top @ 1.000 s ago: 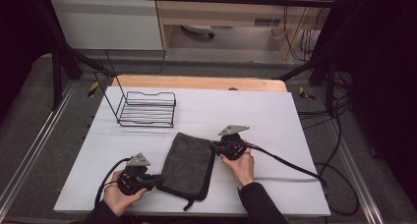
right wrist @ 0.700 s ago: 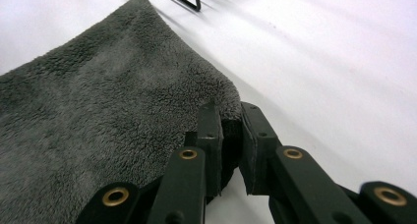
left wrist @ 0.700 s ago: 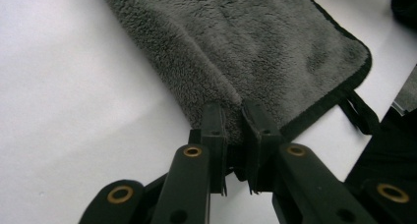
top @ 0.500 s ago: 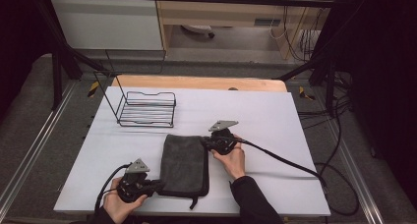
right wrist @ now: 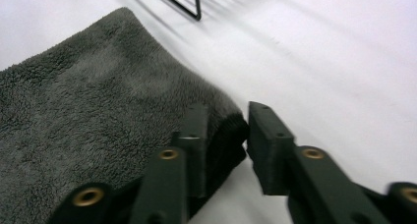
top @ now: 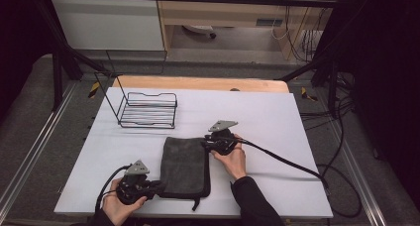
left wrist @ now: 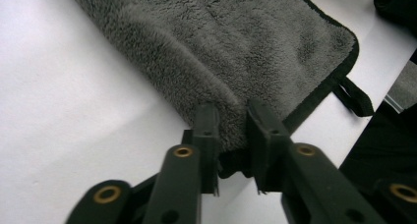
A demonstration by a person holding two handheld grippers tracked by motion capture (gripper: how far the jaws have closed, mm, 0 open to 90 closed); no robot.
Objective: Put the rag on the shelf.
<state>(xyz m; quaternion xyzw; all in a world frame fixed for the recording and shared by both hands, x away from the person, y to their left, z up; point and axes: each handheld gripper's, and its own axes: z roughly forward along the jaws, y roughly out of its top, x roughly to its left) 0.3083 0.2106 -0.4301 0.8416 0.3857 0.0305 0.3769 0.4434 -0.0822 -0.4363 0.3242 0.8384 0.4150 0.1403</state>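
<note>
At the near edge of the white table [top: 297, 122], the left gripper [top: 157, 187] sits at the near-left corner of a folded dark grey towel [top: 185, 164], which lies flat in the middle of the tabletop. Its jaws have just been opening; in the left gripper view the towel's corner still lies between them, the pads standing a little off the fabric, the gap narrow. A hanging loop [left wrist: 351, 96] trails from the towel's near-right corner. Farther along, the right gripper [top: 207, 143] rests at the towel's far-right corner. Its jaws, too, have just been opening, one lying on the pile, the other parted from the folded edge. Beyond, near the far-left of the table, stands a black wire basket [top: 147, 109], well apart from the towel.
</note>
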